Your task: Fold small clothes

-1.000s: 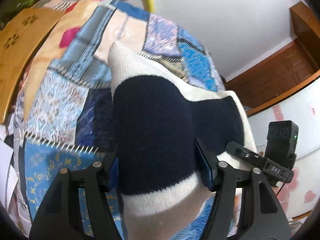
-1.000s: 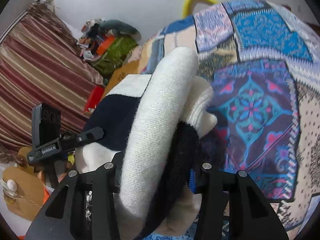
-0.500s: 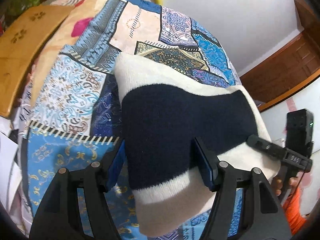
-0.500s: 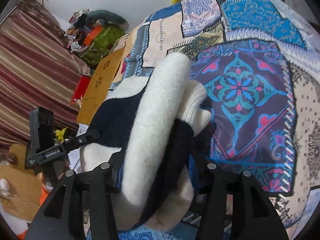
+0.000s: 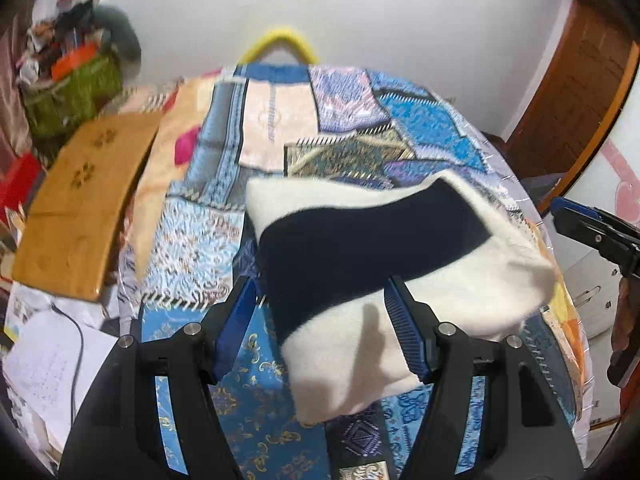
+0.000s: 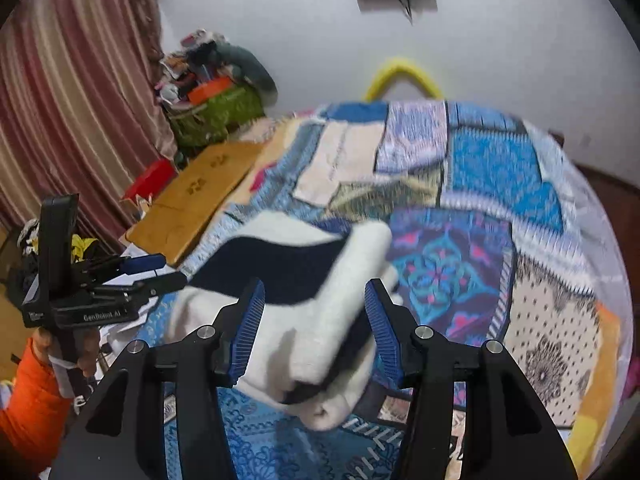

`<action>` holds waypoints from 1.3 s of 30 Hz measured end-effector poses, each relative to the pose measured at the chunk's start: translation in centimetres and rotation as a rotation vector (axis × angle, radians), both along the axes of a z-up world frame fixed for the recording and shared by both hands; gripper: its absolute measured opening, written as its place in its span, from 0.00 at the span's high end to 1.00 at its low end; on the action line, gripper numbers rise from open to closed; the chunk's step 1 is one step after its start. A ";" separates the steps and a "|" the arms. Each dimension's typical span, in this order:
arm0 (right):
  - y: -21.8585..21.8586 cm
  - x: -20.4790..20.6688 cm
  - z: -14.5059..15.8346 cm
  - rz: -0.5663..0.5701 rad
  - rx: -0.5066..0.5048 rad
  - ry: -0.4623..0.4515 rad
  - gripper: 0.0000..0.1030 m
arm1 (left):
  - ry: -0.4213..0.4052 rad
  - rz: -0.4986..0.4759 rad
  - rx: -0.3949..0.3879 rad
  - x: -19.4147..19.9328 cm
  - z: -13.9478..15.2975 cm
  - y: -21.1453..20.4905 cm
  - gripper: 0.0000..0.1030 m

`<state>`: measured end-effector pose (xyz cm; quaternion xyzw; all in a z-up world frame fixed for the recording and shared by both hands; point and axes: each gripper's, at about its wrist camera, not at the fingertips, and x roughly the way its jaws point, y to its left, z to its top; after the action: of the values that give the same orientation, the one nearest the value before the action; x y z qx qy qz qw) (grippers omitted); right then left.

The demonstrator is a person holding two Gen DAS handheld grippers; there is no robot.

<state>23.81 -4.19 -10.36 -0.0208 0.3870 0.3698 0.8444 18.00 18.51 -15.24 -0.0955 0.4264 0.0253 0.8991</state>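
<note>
A folded cream and navy knit garment (image 5: pixel 372 256) lies on the patchwork bedspread (image 5: pixel 280 128). It also shows in the right wrist view (image 6: pixel 304 292). My left gripper (image 5: pixel 324 312) is open, its blue pads spread to either side of the garment's near end, pulled back from it. My right gripper (image 6: pixel 314 320) is open too, its pads clear of the folded bundle. The right gripper shows at the right edge of the left wrist view (image 5: pixel 596 236); the left gripper shows at the left of the right wrist view (image 6: pixel 120 276).
A wooden board (image 5: pixel 80 208) lies at the bed's left edge, with papers (image 5: pixel 44 364) below it. A green bag of clutter (image 6: pixel 212 116) and a striped curtain (image 6: pixel 72 100) stand at the back left. A yellow hoop (image 5: pixel 280 40) leans on the wall. A wooden door (image 5: pixel 572 100) is right.
Both grippers have let go of the garment and drawn back and up. The folded garment has dropped flat onto the bedspread.
</note>
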 end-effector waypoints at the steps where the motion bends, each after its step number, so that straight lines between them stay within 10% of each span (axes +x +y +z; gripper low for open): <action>1: 0.3 -0.3 0.2 0.009 0.000 -0.011 0.51 | -0.011 -0.006 0.005 -0.1 0.3 -0.4 0.34; 12: 3.0 -1.6 -4.8 0.064 -0.138 0.021 0.48 | 0.120 0.000 -0.042 0.0 -4.7 -1.3 0.31; 20: 0.0 -3.2 -3.1 0.015 -0.095 -0.002 0.48 | 0.093 0.039 -0.009 -2.6 -4.2 -1.2 0.31; 39: -4.3 -12.4 9.3 -0.041 0.188 -0.359 0.43 | -0.447 0.041 0.101 -12.6 13.4 -7.0 0.31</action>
<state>11.39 -8.45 -1.08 0.0007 0.1944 0.3776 0.9053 5.43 11.48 -1.84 -0.0623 0.2129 0.0428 0.9741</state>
